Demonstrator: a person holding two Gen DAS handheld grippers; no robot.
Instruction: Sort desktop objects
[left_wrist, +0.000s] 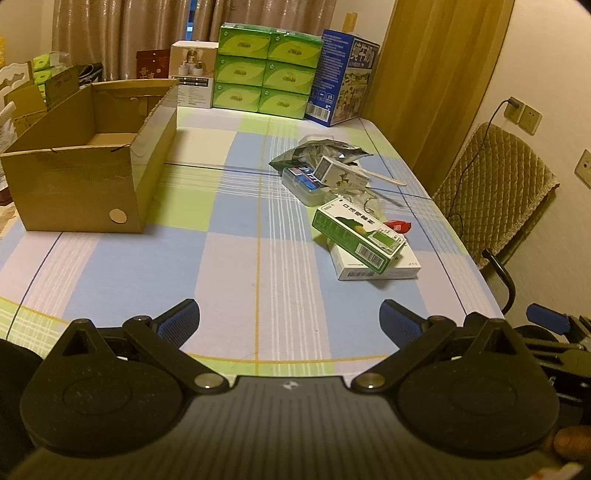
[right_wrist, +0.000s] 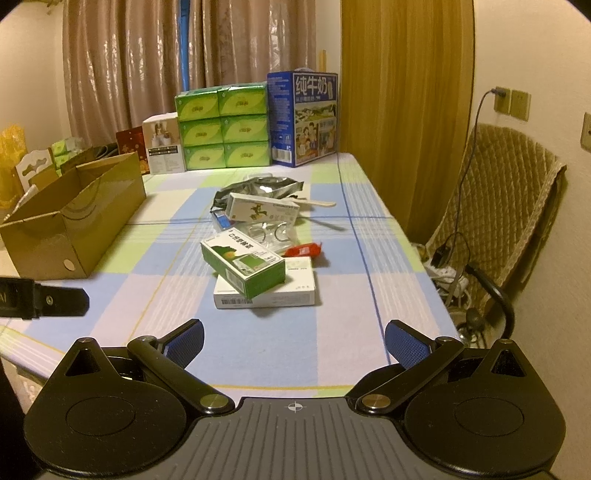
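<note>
Both grippers spread, empty. Green box atop white box, straight ahead of R gripper, nearer than L gripper; long axis diagonal. Carton far left on worktop.

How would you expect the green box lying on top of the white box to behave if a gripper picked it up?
The green box looks like thin printed carton, so probably stiff, light and crushable under a hard squeeze. Its flat faces make rolling unlikely. It rests askew, overhanging the white box, so a sideways nudge might slide it off.
</note>
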